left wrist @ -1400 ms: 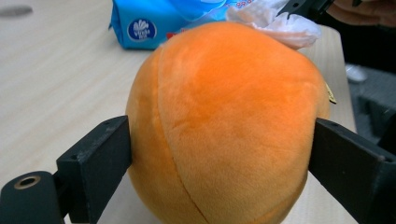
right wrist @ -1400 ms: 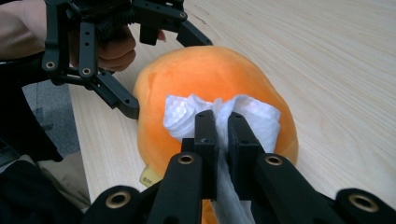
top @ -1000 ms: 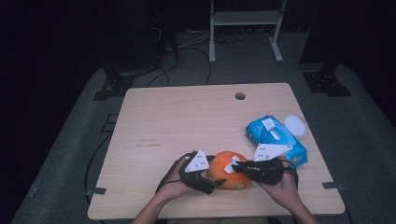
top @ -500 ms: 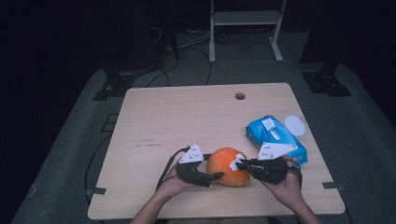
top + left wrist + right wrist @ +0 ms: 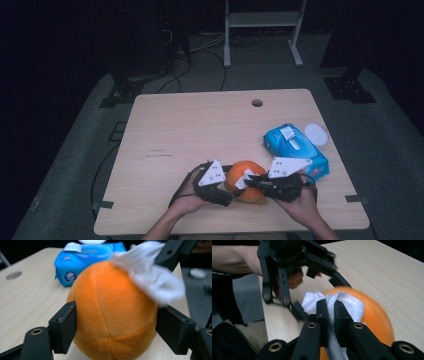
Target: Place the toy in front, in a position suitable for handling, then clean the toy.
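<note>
High view: round orange plush ball [image 5: 245,181] at near bench [image 5: 200,130] edge, clamped by left hand-held gripper [image 5: 115,327], jaws just reopening slightly. Right hand-held gripper [image 5: 331,312] pinching white wipe [image 5: 347,303] on top. Wipe lightly; keep clamp firm to prevent rolling.

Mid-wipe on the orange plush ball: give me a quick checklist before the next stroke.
1. Left gripper fingers on both sides of the orange plush ball: ok; its fingers have just been opening a little.
2. Right gripper shut on the white wipe: ok.
3. Wipe touching the ball's top: ok.
4. Ball resting on the table: cannot tell.
5. Blue wipes pack apart from the ball: ok.
</note>
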### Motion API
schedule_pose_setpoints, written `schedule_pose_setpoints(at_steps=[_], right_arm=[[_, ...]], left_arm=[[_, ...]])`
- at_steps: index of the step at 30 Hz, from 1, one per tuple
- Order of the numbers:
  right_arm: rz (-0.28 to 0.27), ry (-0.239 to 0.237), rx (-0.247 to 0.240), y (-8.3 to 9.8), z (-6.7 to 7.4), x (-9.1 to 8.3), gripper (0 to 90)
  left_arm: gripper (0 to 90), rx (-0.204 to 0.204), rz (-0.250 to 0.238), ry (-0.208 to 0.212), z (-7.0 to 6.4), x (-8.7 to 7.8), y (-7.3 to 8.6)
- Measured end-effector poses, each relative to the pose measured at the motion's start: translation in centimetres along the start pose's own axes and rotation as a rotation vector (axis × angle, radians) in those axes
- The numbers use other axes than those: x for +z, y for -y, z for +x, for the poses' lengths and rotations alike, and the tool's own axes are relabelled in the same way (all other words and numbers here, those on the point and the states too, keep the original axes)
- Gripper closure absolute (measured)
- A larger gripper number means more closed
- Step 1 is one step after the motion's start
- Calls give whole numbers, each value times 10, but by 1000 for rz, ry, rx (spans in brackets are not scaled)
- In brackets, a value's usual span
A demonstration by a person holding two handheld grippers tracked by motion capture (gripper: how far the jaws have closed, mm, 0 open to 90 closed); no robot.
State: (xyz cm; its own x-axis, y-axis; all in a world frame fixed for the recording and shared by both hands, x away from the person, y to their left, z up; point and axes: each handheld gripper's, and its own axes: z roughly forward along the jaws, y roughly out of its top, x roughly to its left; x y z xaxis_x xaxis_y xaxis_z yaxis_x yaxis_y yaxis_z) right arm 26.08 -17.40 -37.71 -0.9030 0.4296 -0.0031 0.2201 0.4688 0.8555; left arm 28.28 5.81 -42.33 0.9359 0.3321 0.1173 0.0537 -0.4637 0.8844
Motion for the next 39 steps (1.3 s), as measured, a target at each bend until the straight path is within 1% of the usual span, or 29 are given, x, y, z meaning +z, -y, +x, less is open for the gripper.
schedule_pose_setpoints(at_steps=[1,2,3,4,5,7,8,9,10,11,12,13,14,15,17,18,20,22,23,24,25,26,28,30,32,33,34,35,39], right_arm=[[5,2,-17,-2,3,2,836],[12,12,-30,-4,5,3,836],[16,26,-42,-4,5,2,837],[16,26,-42,-4,5,2,837],[14,30,-35,-4,4,1,837],[6,50,-9,-1,-6,-5,837],[7,55,7,1,-9,-6,837],[9,83,37,6,-17,-9,837],[-2,82,58,8,-21,-11,837],[-12,71,75,9,-25,-13,837],[-11,68,82,9,-26,-13,837],[-8,64,77,9,-25,-12,836],[-5,56,72,9,-24,-11,837],[7,49,65,8,-21,-8,837],[20,47,49,7,-18,-4,836],[20,47,49,7,-18,-4,836],[19,37,47,7,-18,-2,836],[17,34,50,7,-18,-2,836],[20,33,57,8,-19,-3,836],[20,34,53,8,-19,-2,836],[20,34,53,8,-19,-2,836],[24,38,54,8,-20,-3,836],[20,40,61,9,-22,-4,836],[11,44,74,11,-25,-7,836],[8,43,83,12,-26,-8,836],[7,43,91,13,-28,-8,836],[8,43,92,13,-28,-8,836],[10,44,87,12,-27,-8,836],[12,49,80,11,-25,-7,836]], left_arm=[[224,18,7,-3,-2,1,0],[222,18,7,-3,-2,1,0],[222,4,1,1,0,0,1],[223,4,1,1,0,0,1],[223,-14,-10,9,3,-2,2],[218,-31,-29,12,5,-2,3],[205,-46,-32,8,6,-3,3],[163,-81,-33,4,9,-2,4],[139,-81,-33,4,9,-2,4],[139,-139,-41,15,12,0,7],[151,-156,-45,29,13,1,8],[182,-153,-45,36,13,1,9],[202,-139,-39,33,11,2,9],[201,-138,-35,30,10,2,8],[200,-142,-47,29,10,0,7],[200,-142,-47,29,10,0,7],[192,-150,-63,30,9,-1,5],[180,-168,-81,22,8,-1,4],[172,-176,-62,8,7,4,7],[160,-176,-62,8,7,4,7],[160,-170,-43,2,6,8,9],[136,-186,-35,0,7,10,11],[99,-236,-18,9,10,12,13],[94,-251,-14,12,10,13,14],[129,-253,-12,21,10,14,15],[162,-234,-14,20,8,14,14],[186,-228,-14,17,8,13,13],[220,-225,-15,14,8,13,13],[297,-222,-21,15,8,12,14]])
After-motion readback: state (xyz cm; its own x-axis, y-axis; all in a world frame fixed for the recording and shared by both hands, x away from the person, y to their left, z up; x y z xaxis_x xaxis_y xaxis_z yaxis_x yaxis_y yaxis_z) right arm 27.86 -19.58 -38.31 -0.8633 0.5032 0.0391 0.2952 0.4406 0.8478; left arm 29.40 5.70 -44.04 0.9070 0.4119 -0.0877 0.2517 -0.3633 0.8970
